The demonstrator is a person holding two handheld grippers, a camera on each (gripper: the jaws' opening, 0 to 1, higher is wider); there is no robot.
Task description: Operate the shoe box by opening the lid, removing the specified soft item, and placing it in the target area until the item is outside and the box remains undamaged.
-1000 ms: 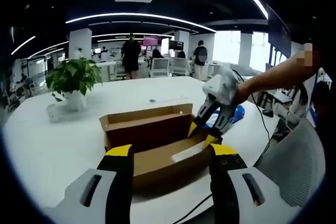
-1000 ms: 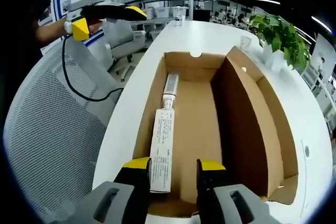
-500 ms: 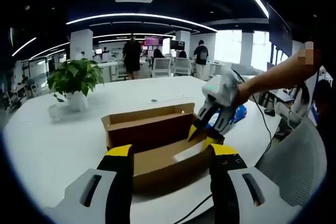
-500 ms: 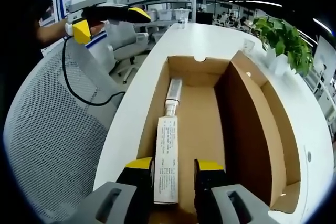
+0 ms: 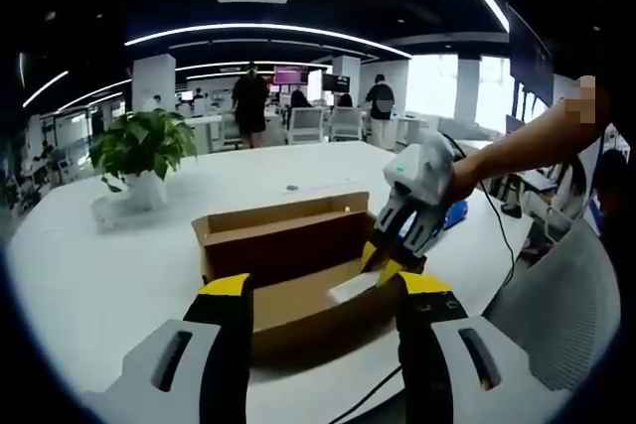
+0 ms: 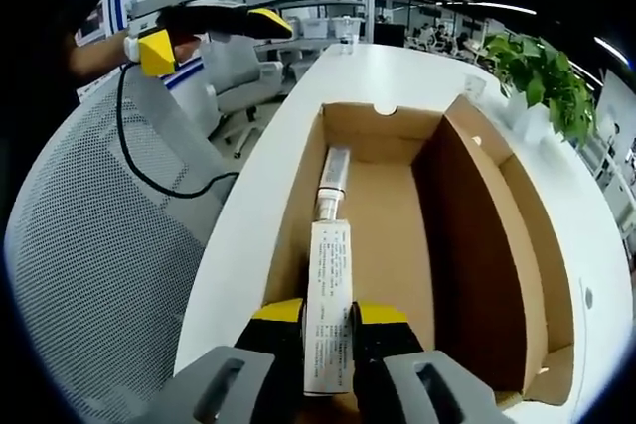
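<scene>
An open cardboard shoe box (image 6: 383,121) lies on the white table (image 6: 248,235), its lid (image 6: 487,235) standing upright along the far side. A long white tube (image 6: 330,265) with printed text lies on the box floor. My right gripper (image 6: 330,310) reaches down into the box, its yellow-tipped jaws shut on the near end of the tube. In the left gripper view the box (image 5: 288,245) sits ahead, the right gripper (image 5: 383,263) dips into its right end at the tube (image 5: 348,290). My left gripper (image 5: 325,285) hovers open short of the box, holding nothing; it also appears as the left gripper (image 6: 209,27) beyond the table edge.
A potted plant (image 5: 139,146) stands at the table's far left, also seen as the plant (image 6: 542,67). A grey mesh chair (image 6: 89,245) and a black cable (image 6: 149,166) sit beside the table. A blue object (image 5: 452,213) lies behind the right gripper. People stand in the background.
My right gripper has moved deeper into the box and its jaws have narrowed onto the white tube. The left gripper has stayed put and open.
</scene>
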